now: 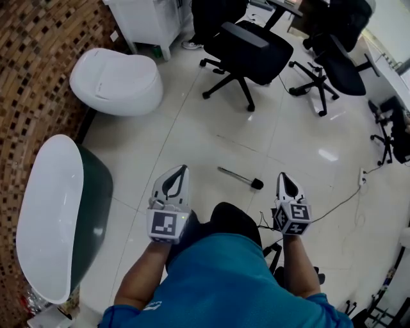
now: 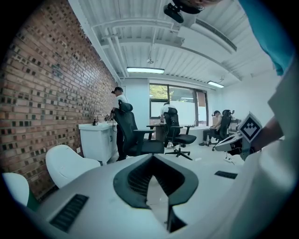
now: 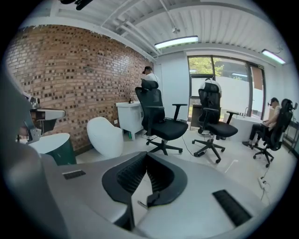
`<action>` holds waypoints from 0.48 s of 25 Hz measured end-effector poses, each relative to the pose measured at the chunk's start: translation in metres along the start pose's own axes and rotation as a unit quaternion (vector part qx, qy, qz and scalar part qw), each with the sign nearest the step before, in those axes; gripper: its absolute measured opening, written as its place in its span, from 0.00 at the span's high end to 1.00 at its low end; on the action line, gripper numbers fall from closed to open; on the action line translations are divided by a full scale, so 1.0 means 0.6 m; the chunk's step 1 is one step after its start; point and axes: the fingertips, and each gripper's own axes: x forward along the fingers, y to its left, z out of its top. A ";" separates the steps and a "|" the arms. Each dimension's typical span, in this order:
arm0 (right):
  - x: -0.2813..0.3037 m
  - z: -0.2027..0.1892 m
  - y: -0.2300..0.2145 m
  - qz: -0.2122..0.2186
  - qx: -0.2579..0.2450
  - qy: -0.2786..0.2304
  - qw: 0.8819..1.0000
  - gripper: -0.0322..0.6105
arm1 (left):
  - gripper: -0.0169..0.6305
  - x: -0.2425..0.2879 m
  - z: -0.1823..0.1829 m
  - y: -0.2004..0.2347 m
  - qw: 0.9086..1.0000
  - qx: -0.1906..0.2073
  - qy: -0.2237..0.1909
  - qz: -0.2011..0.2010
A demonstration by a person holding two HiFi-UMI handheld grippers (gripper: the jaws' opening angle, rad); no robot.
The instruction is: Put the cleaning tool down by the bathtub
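The cleaning tool (image 1: 240,177), a thin grey handle with a black head, lies on the pale tiled floor between and just beyond my two grippers. The bathtub (image 1: 51,218), white inside and dark green outside, stands at the left along the brick wall; its rim also shows in the right gripper view (image 3: 53,144). My left gripper (image 1: 181,168) (image 2: 152,156) is held close to my body, shut and empty. My right gripper (image 1: 282,174) (image 3: 145,153) is level with it, also shut with nothing in it. Neither touches the tool.
A white toilet (image 1: 115,80) sits beyond the tub by the wall, with a white cabinet (image 1: 147,19) behind it. Black office chairs (image 1: 246,48) (image 1: 333,67) stand farther out. A cable (image 1: 339,202) runs across the floor to a power strip (image 1: 362,177) at the right.
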 end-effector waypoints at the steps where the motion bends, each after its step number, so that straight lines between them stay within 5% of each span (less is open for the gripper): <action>1: 0.020 -0.020 0.005 0.007 -0.005 0.011 1.000 0.92 | 0.97 0.007 -0.017 0.006 1.000 0.000 0.000 -0.001; 7: 0.134 -0.132 0.028 0.041 0.020 0.053 0.998 0.87 | 0.97 0.046 -0.129 0.059 1.000 -0.001 0.006 0.015; 12: 0.234 -0.282 0.027 0.043 -0.032 0.084 0.995 0.84 | 0.97 0.087 -0.295 0.107 0.999 -0.011 0.015 0.045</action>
